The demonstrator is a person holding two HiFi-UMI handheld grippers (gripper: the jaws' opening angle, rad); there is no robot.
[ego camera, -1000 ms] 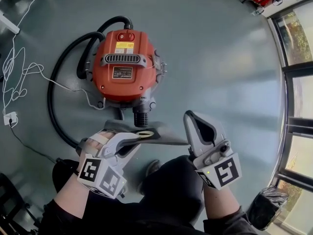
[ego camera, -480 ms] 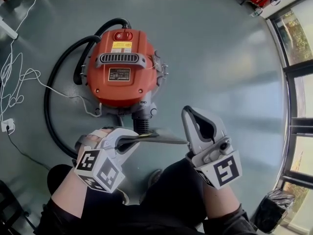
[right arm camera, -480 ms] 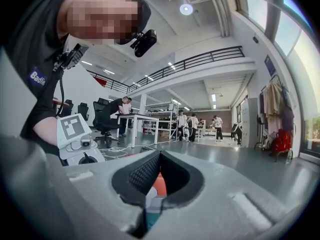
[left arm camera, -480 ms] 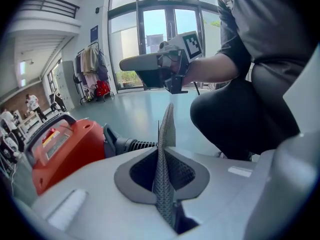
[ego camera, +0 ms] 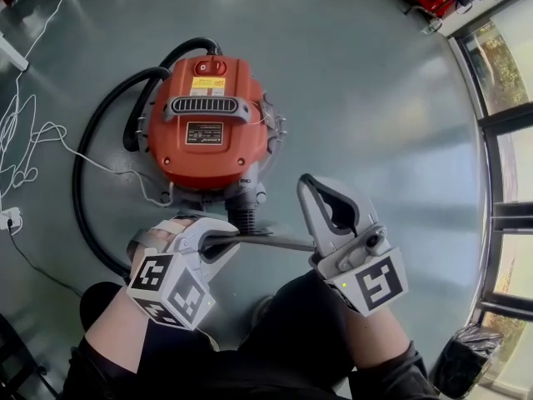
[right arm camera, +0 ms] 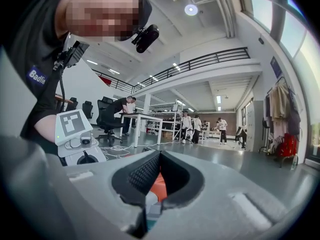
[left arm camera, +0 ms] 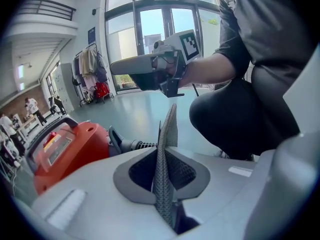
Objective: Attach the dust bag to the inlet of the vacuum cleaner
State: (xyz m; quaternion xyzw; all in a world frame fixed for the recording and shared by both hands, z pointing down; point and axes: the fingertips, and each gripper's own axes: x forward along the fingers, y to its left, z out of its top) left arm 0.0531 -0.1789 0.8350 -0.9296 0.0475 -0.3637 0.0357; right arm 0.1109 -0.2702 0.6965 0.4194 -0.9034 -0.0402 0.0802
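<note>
We have the dust bag (ego camera: 279,241) pinched in our left claw (ego camera: 226,238), whose jaws have just eased slightly wider, right at the vacuum cleaner's (ego camera: 208,132) inlet (ego camera: 241,216) but seemingly not yet pushed on, our right claw (ego camera: 306,183) pressed together and empty.

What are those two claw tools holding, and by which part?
The left gripper pinches the flat grey mesh dust bag by one edge, its jaws just easing open; the right gripper is shut on nothing.
</note>
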